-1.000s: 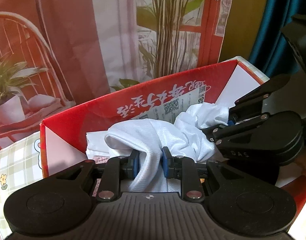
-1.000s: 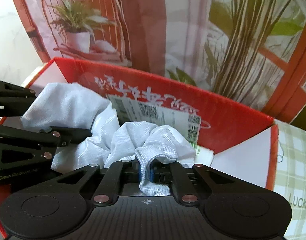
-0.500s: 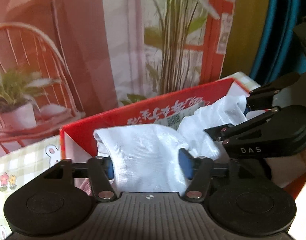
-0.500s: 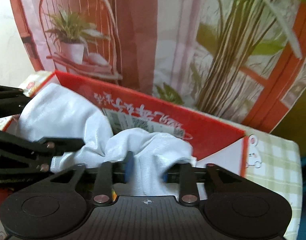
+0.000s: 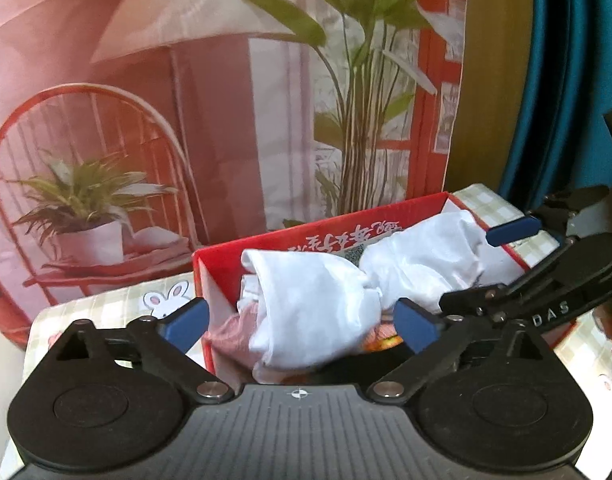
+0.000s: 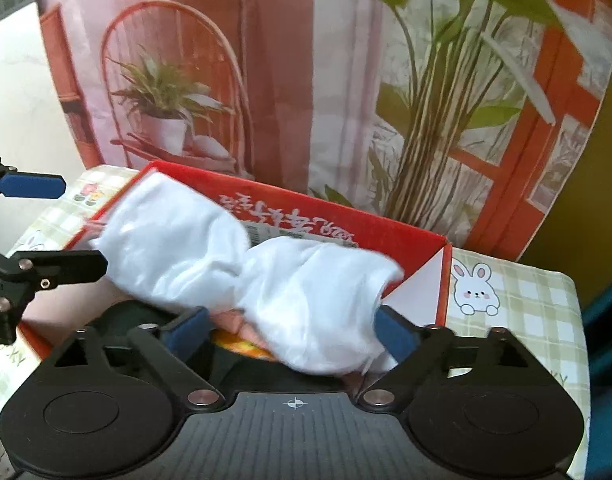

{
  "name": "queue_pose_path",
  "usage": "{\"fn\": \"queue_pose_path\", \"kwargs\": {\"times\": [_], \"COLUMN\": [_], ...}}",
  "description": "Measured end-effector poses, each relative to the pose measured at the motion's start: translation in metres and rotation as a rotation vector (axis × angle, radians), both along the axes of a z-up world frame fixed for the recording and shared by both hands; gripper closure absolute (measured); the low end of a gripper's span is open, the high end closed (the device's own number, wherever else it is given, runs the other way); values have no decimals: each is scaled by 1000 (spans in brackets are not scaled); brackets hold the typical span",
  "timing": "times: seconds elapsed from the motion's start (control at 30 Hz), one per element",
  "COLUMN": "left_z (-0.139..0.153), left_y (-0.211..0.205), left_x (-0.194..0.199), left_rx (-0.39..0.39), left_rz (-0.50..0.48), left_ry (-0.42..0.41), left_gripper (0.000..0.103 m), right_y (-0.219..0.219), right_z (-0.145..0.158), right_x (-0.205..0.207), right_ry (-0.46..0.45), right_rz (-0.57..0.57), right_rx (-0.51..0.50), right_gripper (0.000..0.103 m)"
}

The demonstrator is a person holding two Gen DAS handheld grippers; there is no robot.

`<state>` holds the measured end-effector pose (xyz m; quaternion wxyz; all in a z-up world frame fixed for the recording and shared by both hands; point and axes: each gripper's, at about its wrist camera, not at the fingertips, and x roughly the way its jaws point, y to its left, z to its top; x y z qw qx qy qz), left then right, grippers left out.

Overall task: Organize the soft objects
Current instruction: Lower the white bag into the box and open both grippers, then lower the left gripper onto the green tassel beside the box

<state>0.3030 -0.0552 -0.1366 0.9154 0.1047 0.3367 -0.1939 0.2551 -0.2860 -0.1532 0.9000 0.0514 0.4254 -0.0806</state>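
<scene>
A crumpled white cloth [image 5: 314,300] lies stretched across the open red cardboard box [image 5: 221,264], on top of pink fabric [image 5: 229,332]. My left gripper [image 5: 301,326] hovers over the cloth's left end. Its jaws are opening wide and its blue pads stand clear of the cloth. In the right wrist view the same cloth [image 6: 306,288] fills the box [image 6: 406,236]. My right gripper [image 6: 291,334] hangs over the cloth's right end, jaws opening, not pinching it. Each gripper shows in the other's view: the right gripper [image 5: 466,268], the left gripper [image 6: 83,228].
The box stands on a green checked tablecloth [image 6: 518,292] with rabbit prints. Close behind it hangs a printed backdrop [image 5: 185,120] of a chair and plants. A blue curtain [image 5: 566,80] is at the far right. An orange item [image 6: 241,344] lies under the cloth.
Both grippers were shut on the white cloth; now both have let go and spread wide. Both have pulled up and back from the box, and the cloth rests in it.
</scene>
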Motion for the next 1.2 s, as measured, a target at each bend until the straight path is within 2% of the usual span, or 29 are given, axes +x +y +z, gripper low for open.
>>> {"fn": "queue_pose_path", "kwargs": {"times": [0.1,0.33,0.63,0.8,0.97,1.2], "left_z": [3,3,-20,-34,-47,-64], "left_y": [7,22,40,42,36,33], "left_x": [-20,-69,-127,-147,-156,-159], "left_rx": [-26,-73,-98,-164,-144,-160], "left_rz": [15,34,120,163,146,132], "left_ry": [-1,-15,-21,-10,9,51], "left_gripper": [0,0,0,0,0,0], "right_y": [11,38,64,69,69,74], "right_z": [4,13,8,-4,-17,-35], "right_x": [-17,-58,-115,-135,-149,-159], "right_ry": [-24,-102,-189,-177,-159,-130], "right_rz": [2,3,10,-1,-25,-29], "right_rx": [-8,3,11,4,18,33], "right_gripper": [1,1,1,1,1,1]}}
